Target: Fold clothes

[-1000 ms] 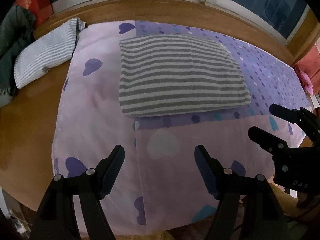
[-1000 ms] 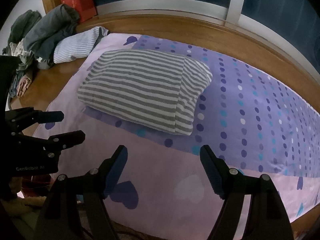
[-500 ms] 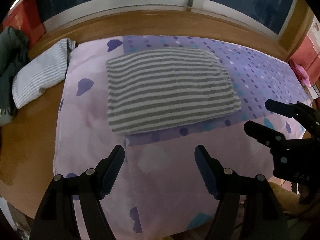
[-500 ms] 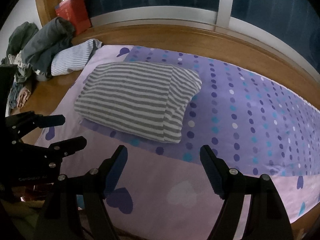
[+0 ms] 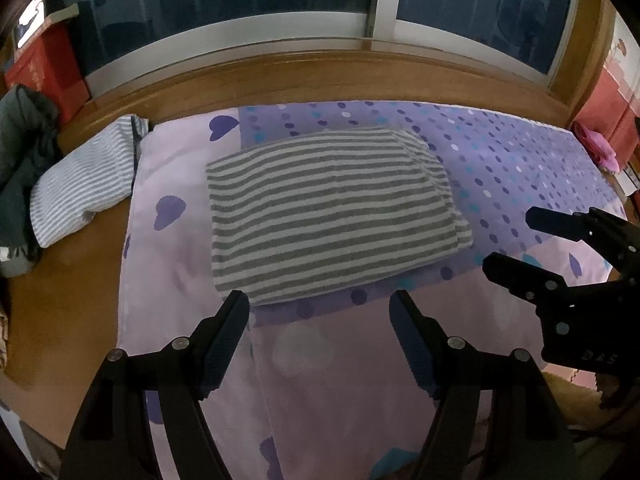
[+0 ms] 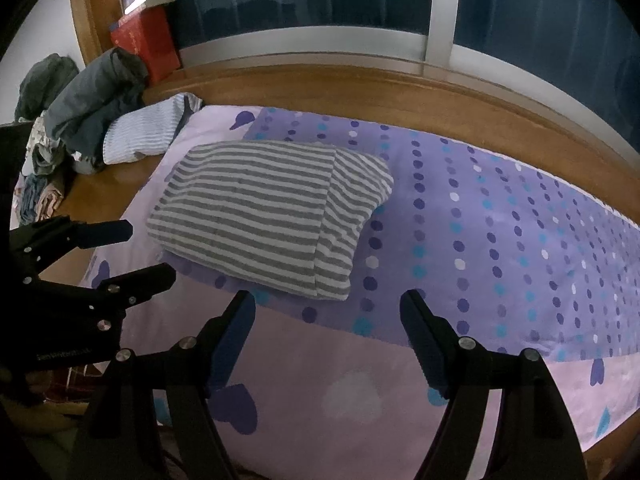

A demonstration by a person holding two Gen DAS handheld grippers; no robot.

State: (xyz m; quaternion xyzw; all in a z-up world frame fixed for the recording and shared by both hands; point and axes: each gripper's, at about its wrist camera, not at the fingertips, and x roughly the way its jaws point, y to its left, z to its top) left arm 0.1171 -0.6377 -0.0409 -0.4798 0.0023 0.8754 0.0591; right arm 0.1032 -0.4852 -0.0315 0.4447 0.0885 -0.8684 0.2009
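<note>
The left gripper (image 5: pixel 320 308) hangs over the near edge of the bedsheet (image 5: pixel 360 380) with its jaws spread wide and nothing between them, and the right gripper (image 6: pixel 328 308) does the same a little to the side, just as wide and just as empty. Neither touches any cloth.

The folded shirt (image 5: pixel 328 216), grey and white in broad stripes, lies as a neat rectangle on the sheet, straddling the line where the pale pink part with hearts meets the purple dotted part. It sits just beyond the tips of both grippers, apart from them.

From the left gripper's camera the shirt looks flat and square-on, and the right gripper (image 5: pixel 560 264) shows at the right edge, its two black fingers pointing in toward the shirt. This view also catches something pink (image 5: pixel 598 146) at the far right end of the wooden ledge (image 5: pixel 320 76), which the other camera misses.

The right gripper's camera sees the shirt (image 6: pixel 272 208) from an angle, so the fold along its right side stands out, with one layer tucked over the other. Here the left gripper (image 6: pixel 132 252) shows at the left edge. This view gives a fuller look at the pile of dark clothes (image 6: pixel 96 100) heaped on the wood at the left, with a light blue striped garment (image 6: pixel 144 132) lying beside it and touching the sheet's corner, and a red box (image 6: pixel 148 40) standing by the window (image 6: pixel 360 0) behind.
</note>
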